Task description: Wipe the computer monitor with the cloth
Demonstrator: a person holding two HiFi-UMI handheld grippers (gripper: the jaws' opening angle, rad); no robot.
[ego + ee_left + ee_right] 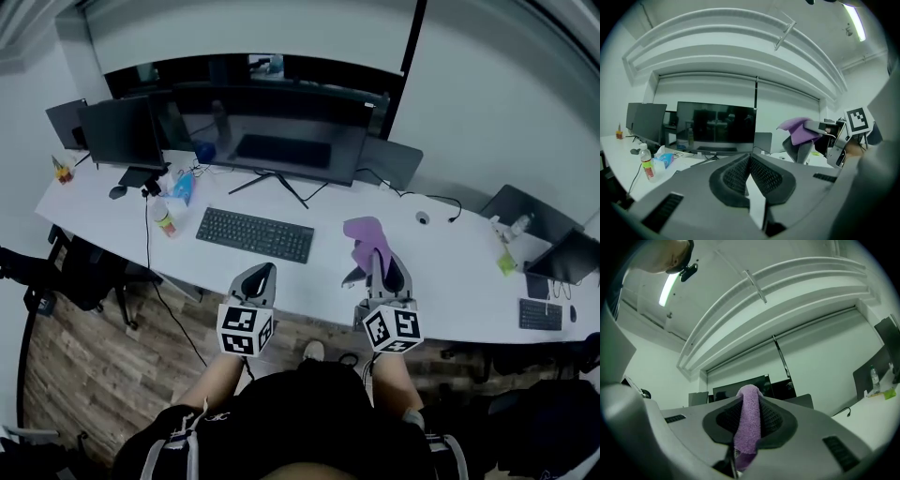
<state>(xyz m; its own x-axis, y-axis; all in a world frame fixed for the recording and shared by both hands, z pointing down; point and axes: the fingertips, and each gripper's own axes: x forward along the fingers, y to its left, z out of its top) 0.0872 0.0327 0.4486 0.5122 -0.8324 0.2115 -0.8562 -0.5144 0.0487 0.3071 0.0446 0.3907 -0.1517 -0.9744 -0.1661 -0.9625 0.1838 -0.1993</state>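
Cloth (364, 236) pinched in right gripper (378, 270) jaws near tabletop's (450, 277) front edge. Left gripper (264, 275) jaws pressed together, empty. Monitor (272, 131) wipe apparently not begun.

1. Left gripper (266, 270): grey shell; black-and-white left marker cube (246, 330) at 6 o'clock.
2. Right gripper (377, 259): identical shell; right marker cube (393, 328) at 6 o'clock.
3. Fingers (765, 174): black, ribbed pads.
4. Person: black top (309, 412); pale straps (150, 457) at 5 and 7 o'clock.
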